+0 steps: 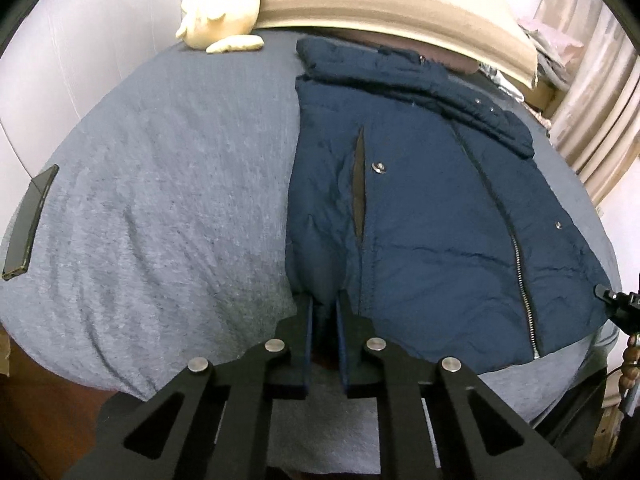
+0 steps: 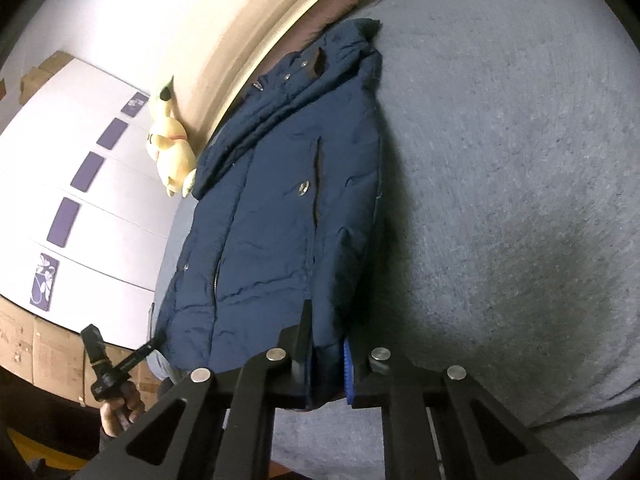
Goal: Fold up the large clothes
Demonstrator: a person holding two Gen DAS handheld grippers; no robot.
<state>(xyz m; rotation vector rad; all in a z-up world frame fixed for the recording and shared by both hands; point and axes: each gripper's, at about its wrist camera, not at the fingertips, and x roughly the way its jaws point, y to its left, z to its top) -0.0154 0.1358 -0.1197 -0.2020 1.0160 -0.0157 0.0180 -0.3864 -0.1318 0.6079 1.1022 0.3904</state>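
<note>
A navy padded jacket (image 1: 420,200) lies flat on the grey bedspread (image 1: 180,184), front up, zip closed, hood toward the headboard. My left gripper (image 1: 325,304) is shut on the jacket's near left hem corner. In the right wrist view the jacket (image 2: 280,208) stretches away from me, and my right gripper (image 2: 326,332) is shut on its near hem corner, fabric pinched between the fingers. The left gripper's tip (image 2: 120,364) and the hand holding it show at lower left there.
A yellow plush toy (image 1: 224,4) sits against the beige headboard (image 1: 380,4). A dark phone (image 1: 30,224) lies near the bed's left edge. White wardrobe doors (image 2: 80,200) and cardboard boxes (image 2: 48,352) stand beside the bed. Curtains (image 1: 600,100) hang at right.
</note>
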